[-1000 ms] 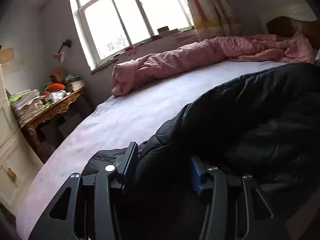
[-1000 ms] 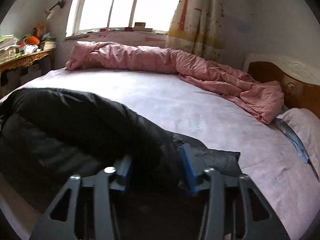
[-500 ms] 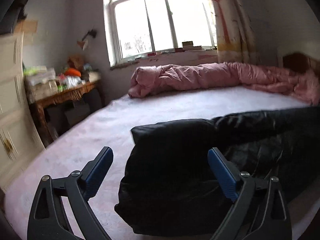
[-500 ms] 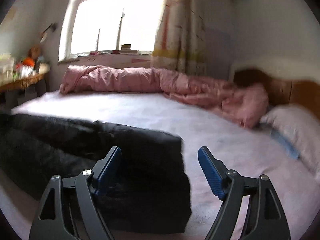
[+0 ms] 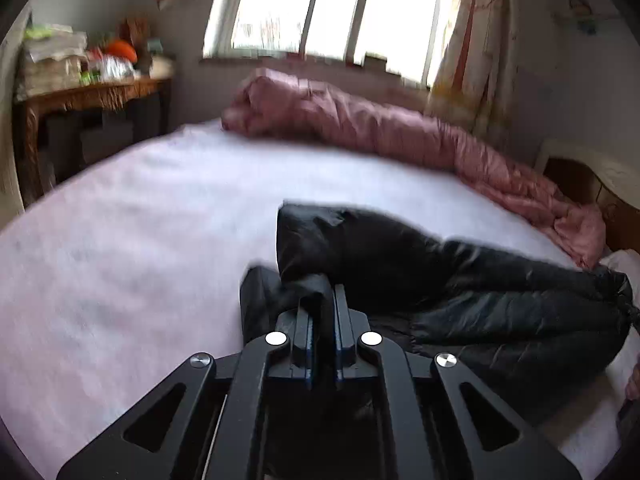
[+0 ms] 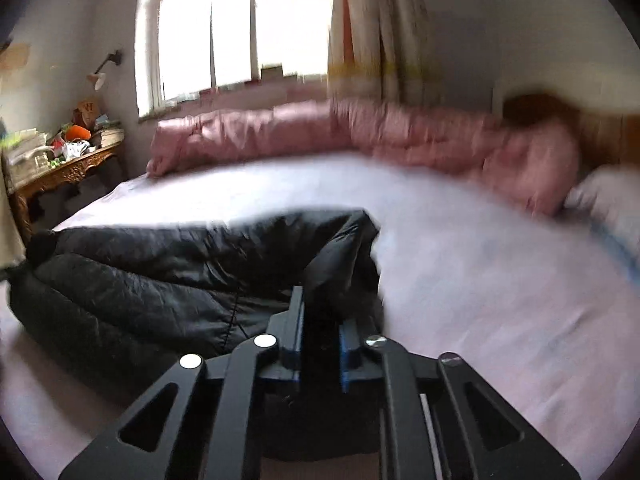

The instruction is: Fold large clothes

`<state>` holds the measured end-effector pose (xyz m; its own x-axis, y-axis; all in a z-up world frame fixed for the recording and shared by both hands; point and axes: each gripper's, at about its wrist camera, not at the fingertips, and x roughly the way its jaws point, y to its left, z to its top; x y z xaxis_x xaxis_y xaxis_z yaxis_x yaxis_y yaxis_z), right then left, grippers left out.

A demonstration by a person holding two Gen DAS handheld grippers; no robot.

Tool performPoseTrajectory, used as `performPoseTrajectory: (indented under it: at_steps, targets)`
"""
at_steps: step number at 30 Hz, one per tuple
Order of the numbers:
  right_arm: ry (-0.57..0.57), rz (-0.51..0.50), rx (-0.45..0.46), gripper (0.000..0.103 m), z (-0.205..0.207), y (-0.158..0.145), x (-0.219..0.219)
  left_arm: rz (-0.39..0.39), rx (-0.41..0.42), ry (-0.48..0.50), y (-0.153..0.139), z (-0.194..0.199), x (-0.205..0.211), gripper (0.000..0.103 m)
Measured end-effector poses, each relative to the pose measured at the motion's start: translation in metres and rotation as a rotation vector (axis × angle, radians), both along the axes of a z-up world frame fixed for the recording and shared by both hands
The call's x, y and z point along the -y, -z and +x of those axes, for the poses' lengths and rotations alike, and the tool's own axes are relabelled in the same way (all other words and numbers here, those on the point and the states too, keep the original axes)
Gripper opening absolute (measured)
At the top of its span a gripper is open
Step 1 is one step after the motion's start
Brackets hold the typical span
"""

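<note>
A: Across the near half of the bed [image 5: 120, 216], on the pale pink sheet, a black quilted jacket [image 5: 500, 312] is laid in a long, partly folded roll. How is it expected to handle?

B: It is judged to be light for its bulk, soft and puffy. The shell looks smooth and a little glossy, so it is likely to be slippery, and trapped air is likely to push any fold back open. Nothing fragile is seen on it.

A: Where is it best taken hold of?

B: At the two end corners of the roll, where layers can be pinched together. That is where it is held now. The left gripper [image 5: 322, 304] is closed on a bunched fold at one end; black fabric is seen squeezed between the blue pads. The right gripper [image 6: 320, 312] is closing on the opposite end, and fabric is pressed between its pads too, though that view is blurred.

A: And how does the garment look?

B: Stitched quilting lines are visible across the panels in the right wrist view, along with creases and a dull sheen. One thick layer is doubled over another, and a darker rounded bulge, perhaps a hood or collar, is seen at its far left end [image 6: 42, 246]; which cannot be told.

A: Is anything nearby?

B: A pink duvet [image 6: 320, 132] is heaped along the far edge under the window, well apart from the jacket.
</note>
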<state>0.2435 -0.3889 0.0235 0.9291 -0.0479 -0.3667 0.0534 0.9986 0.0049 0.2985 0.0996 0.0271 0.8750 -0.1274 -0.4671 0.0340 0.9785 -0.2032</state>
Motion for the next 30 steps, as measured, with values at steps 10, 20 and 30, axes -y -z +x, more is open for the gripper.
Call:
performPoseTrajectory:
  at_steps: [10,20,30]
  targets:
    - [0.079,0.092,-0.199,0.010,0.085,0.043,0.009,0.054,-0.082,-0.094,0.031,0.044,0.011,0.007]
    - [0.089,0.099,-0.213,0.010,0.090,0.048,0.014,0.136,-0.134,-0.137,0.043,0.048,0.016,0.015]
    - [0.102,0.087,-0.255,0.022,0.097,0.051,0.014,0.218,-0.167,-0.166,0.048,0.050,0.024,0.016]
